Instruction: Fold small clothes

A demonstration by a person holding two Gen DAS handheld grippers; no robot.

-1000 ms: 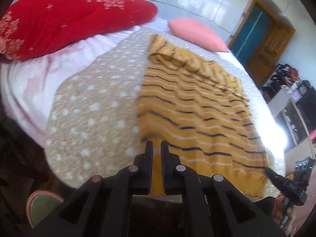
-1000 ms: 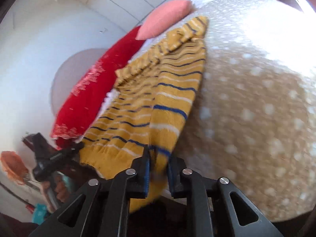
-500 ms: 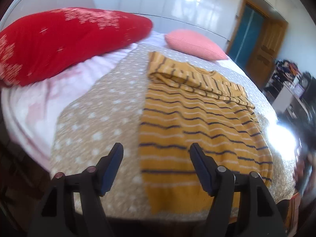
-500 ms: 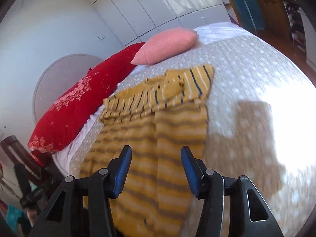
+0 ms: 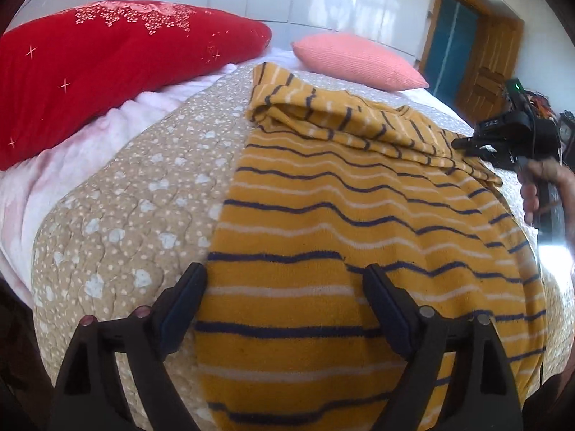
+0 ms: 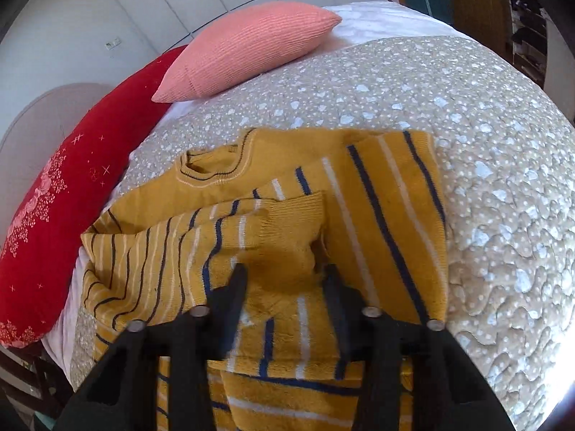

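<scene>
A mustard sweater (image 5: pixel 359 197) with navy and white stripes lies flat on the bed, its sleeves folded across the chest. My left gripper (image 5: pixel 284 280) hovers low over the hem end, jaws wide and still opening, its left finger (image 5: pixel 183 294) at the sweater's left edge and nothing gripped. My right gripper (image 6: pixel 284 276) is at the sleeve end. Its jaws stand apart and are closing, with the folded sleeve's cuff (image 6: pixel 287 215) between them; the pads do not press on it. In the left wrist view the right gripper (image 5: pixel 467 143) shows at the sweater's far right, held by a hand (image 5: pixel 539 186).
The sweater rests on a beige spotted quilt (image 5: pixel 143 197) over a pink sheet (image 5: pixel 72 165). A red pillow (image 5: pixel 107 64) and a pink pillow (image 5: pixel 352 57) lie at the head of the bed. A wooden door (image 5: pixel 492 82) stands beyond the bed's far right corner.
Both grippers let go of the sweater's hem and opened. The left one dropped low over the hem end. The right one swung across to the sleeves and its jaws have narrowed.
</scene>
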